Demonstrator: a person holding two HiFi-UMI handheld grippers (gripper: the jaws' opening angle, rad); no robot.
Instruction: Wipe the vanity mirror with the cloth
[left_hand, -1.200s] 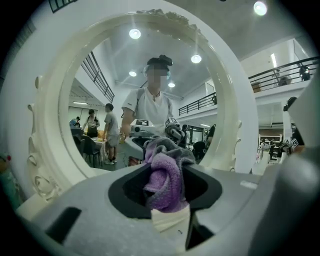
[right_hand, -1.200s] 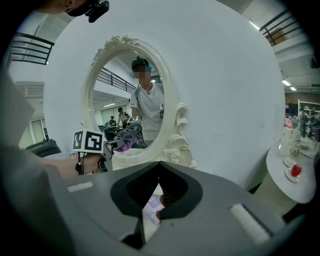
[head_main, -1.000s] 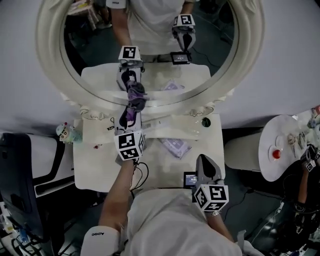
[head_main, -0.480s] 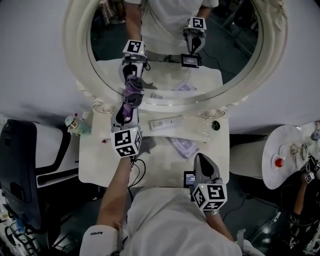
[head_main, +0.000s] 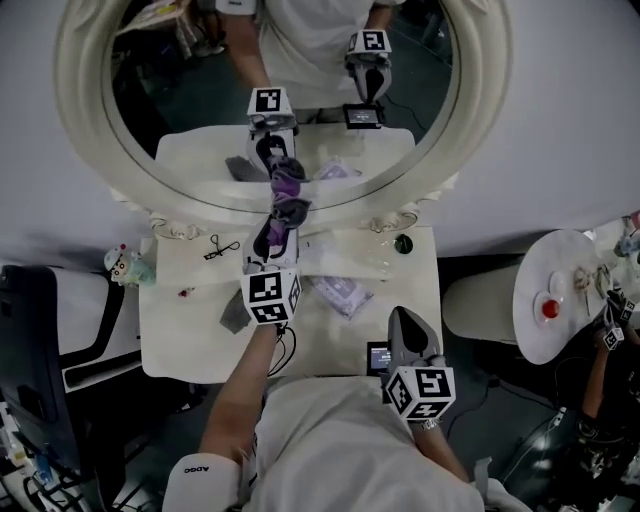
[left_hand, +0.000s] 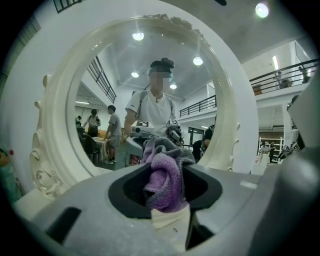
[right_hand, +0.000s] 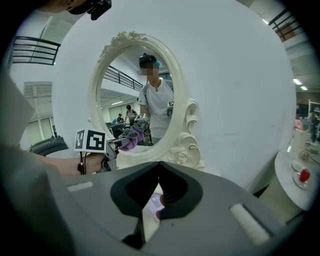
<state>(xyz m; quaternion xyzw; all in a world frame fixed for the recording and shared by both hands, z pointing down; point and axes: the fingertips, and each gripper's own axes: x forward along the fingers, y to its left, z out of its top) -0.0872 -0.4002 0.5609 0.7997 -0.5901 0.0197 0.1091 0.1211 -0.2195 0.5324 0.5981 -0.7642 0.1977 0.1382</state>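
head view: left gripper (head_main: 277, 228) jaws clamp cloth (head_main: 292, 210) on mirror (head_main: 190, 110); right gripper (head_main: 405, 322) jaws together; packet (head_main: 340, 293) nearby

The head view's upper edge cut off the top of the mirror (head_main: 480, 90). We lost the lower end of the cloth (left_hand: 162, 170) between the fingers of the left gripper (left_hand: 166, 187). On the counter (head_main: 170, 340), a small dark round thing (head_main: 403, 243) was too small for us to name.

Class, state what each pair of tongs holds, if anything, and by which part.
The left tongs grip the purple cloth by a bunched-up part, the rest bulging out ahead. The right tongs hold nothing; their jaws are together.
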